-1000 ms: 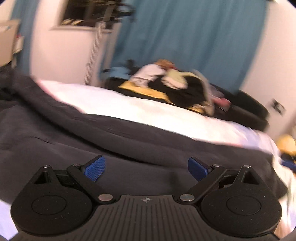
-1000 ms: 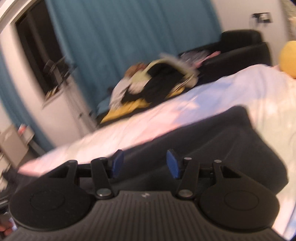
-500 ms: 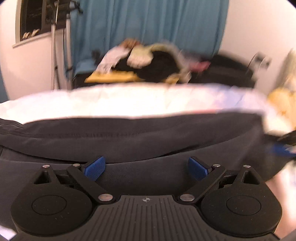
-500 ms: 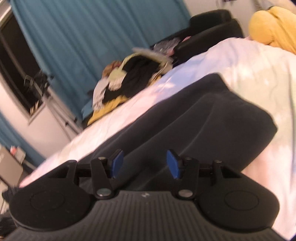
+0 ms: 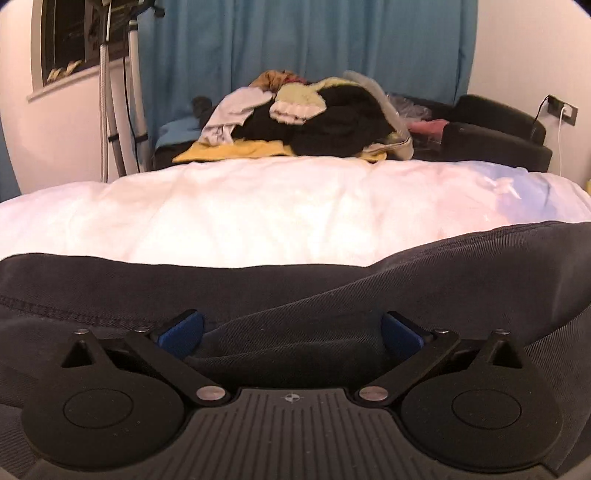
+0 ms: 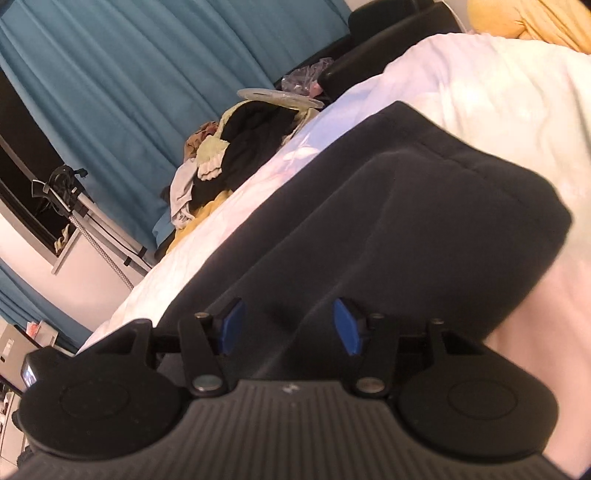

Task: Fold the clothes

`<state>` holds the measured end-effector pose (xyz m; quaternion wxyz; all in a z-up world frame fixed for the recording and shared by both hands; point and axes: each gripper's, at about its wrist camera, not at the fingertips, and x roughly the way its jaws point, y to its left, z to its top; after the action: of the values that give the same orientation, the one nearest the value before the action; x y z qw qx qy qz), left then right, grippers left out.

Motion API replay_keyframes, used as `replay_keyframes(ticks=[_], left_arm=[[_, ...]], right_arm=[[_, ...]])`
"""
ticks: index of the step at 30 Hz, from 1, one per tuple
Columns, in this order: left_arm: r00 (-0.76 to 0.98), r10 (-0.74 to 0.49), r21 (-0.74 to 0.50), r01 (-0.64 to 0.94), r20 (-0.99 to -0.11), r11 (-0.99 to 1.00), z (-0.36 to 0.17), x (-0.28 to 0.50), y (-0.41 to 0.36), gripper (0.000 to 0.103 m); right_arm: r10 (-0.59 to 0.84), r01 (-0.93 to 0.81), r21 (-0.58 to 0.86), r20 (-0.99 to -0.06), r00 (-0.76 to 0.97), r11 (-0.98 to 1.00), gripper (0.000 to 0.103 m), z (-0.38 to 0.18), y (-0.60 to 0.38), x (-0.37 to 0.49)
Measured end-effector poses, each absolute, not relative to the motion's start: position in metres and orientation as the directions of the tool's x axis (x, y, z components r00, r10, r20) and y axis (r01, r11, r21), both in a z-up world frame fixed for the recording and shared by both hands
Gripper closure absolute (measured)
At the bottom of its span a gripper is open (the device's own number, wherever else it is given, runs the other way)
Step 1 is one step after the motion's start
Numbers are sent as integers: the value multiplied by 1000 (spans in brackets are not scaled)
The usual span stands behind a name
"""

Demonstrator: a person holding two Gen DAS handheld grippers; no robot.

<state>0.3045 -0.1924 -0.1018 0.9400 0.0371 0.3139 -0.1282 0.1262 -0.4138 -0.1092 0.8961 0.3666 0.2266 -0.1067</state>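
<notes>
A dark garment lies spread on the white duvet, its folded end showing in the right wrist view. My left gripper hovers low over it with the jaws opening to their widest. A raised fold of the dark cloth lies between the blue pads, which do not press on it. My right gripper is tilted and held about half open just above the garment, its pads apart with nothing pinched.
A pile of mixed clothes sits beyond the bed's far edge, in front of a teal curtain. A black armchair stands at the right. Metal stand poles rise at the left. A yellow cushion lies at the bed's far right.
The left gripper has swept sideways along the garment and sunk close to it, its jaws a little wider. The right gripper has rolled and dropped nearer the folded end.
</notes>
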Motion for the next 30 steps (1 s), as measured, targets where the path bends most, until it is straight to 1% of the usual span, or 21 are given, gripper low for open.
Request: replay_keyframes(ticks=[7, 12, 16, 18, 21, 23, 24, 25, 28, 30], left_arm=[[767, -232, -5, 285, -599, 958, -89, 274, -191, 0], [750, -315, 5, 390, -582, 921, -85, 206, -187, 0], [783, -325, -47, 355, -530, 934, -78, 155, -161, 0], [793, -334, -98, 333, -509, 938, -73, 132, -145, 0], [797, -353, -118, 341, -490, 933, -64, 117, -136, 0], [799, -370, -135, 349, -474, 927, -59, 112, -135, 0], [800, -378, -144, 353, -465, 924, -56, 110, -134, 0], [799, -394, -163, 360, -455, 919, -55, 109, -133, 0], [791, -445, -228, 383, -419, 895, -51, 107, -129, 0], [785, -478, -270, 399, -393, 877, -48, 106, -127, 0]], right_arm=[[0, 350, 642, -479, 878, 682, 48, -116, -421, 132], [28, 350, 684, -476, 879, 640, 47, -118, -427, 123], [79, 339, 695, -495, 865, 634, 47, -118, -426, 121], [91, 334, 703, -493, 865, 627, 47, -115, -426, 115], [130, 355, 778, -483, 866, 518, 46, -113, -433, 103], [164, 367, 839, -460, 873, 401, 39, -113, -440, 91], [167, 377, 854, -455, 874, 358, 33, -112, -444, 85], [161, 394, 861, -459, 874, 321, 31, -111, -448, 77], [129, 437, 873, -470, 873, 218, 31, -113, -465, 54], [84, 478, 861, -497, 864, 172, 30, -118, -476, 43]])
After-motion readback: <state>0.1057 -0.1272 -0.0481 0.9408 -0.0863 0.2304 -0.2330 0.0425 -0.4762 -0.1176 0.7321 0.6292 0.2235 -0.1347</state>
